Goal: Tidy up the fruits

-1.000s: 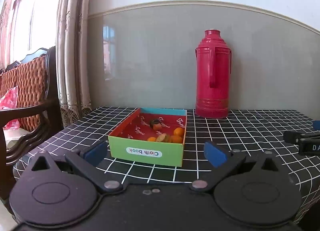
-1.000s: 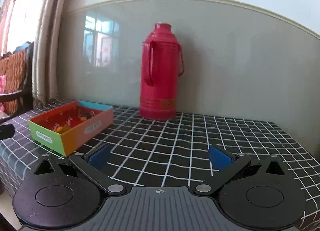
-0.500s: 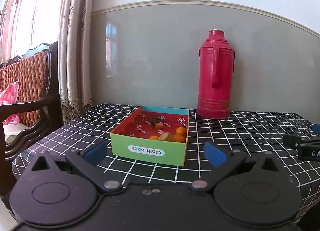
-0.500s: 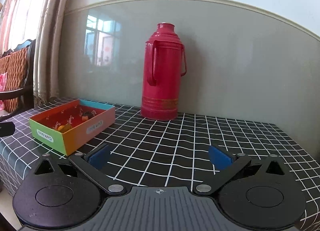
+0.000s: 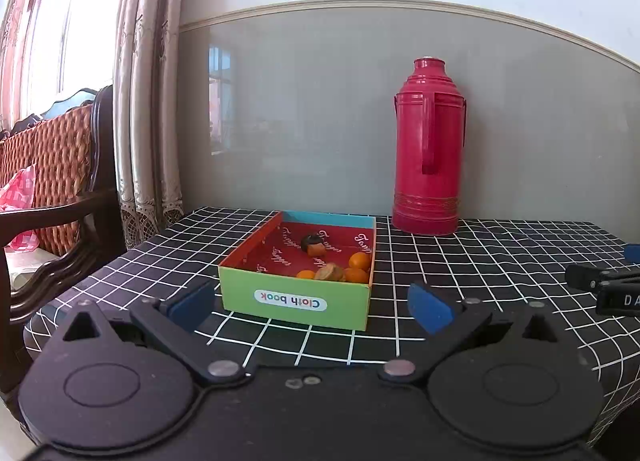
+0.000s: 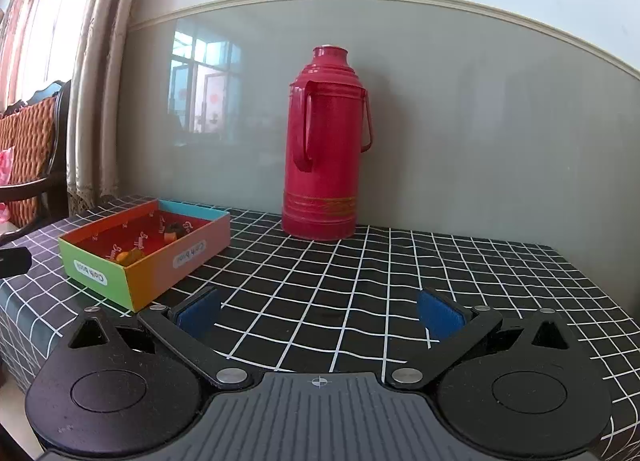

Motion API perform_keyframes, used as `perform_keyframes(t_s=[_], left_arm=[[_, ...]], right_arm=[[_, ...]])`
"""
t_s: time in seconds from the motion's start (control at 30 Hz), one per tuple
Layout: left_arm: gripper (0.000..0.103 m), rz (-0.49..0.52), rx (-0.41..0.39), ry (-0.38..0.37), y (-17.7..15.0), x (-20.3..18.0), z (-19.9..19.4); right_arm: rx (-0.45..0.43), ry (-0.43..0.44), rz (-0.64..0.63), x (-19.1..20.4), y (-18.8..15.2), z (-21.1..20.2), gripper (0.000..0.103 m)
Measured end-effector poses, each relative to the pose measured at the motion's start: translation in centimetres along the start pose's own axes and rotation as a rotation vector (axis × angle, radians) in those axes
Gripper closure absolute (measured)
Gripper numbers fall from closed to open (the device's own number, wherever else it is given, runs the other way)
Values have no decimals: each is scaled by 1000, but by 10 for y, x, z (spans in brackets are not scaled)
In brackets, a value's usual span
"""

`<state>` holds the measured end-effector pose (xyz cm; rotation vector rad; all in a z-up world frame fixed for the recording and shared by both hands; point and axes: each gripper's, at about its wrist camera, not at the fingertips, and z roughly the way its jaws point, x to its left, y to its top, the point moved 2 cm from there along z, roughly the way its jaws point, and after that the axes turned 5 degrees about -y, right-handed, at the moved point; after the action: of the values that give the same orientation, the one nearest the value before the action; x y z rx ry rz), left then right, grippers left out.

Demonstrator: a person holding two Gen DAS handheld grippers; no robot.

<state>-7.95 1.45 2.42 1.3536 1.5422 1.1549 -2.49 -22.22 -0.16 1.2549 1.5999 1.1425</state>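
A shallow colourful cardboard box (image 5: pixel 294 303) labelled "Cloth book" sits on the black checked tablecloth. Inside lie several small orange fruits (image 5: pixel 359 260), a brownish fruit (image 5: pixel 330 272) and a dark-topped piece (image 5: pixel 313 244). My left gripper (image 5: pixel 310 307) is open and empty, just in front of the box's green wall. My right gripper (image 6: pixel 318 311) is open and empty over bare cloth, right of the box (image 6: pixel 176 257). The right gripper's black body (image 5: pixel 604 287) shows at the right edge of the left wrist view.
A tall red thermos (image 5: pixel 428 149) stands at the back against the grey wall; it also shows in the right wrist view (image 6: pixel 324 145). A wooden chair with a woven back (image 5: pixel 52 165) and curtains (image 5: pixel 148 101) stand left of the table. The table's front edge is close below both grippers.
Both grippers have drifted slightly back and to the left; the box and thermos sit a little farther right in both views. Both stay open.
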Motion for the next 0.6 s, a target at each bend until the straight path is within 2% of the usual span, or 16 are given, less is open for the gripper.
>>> perform_keyframes(t_s=[0.6], left_arm=[[6,1,-2,1,-1,0,0]], right_arm=[[-5,2,6,-3,0,-1,0]])
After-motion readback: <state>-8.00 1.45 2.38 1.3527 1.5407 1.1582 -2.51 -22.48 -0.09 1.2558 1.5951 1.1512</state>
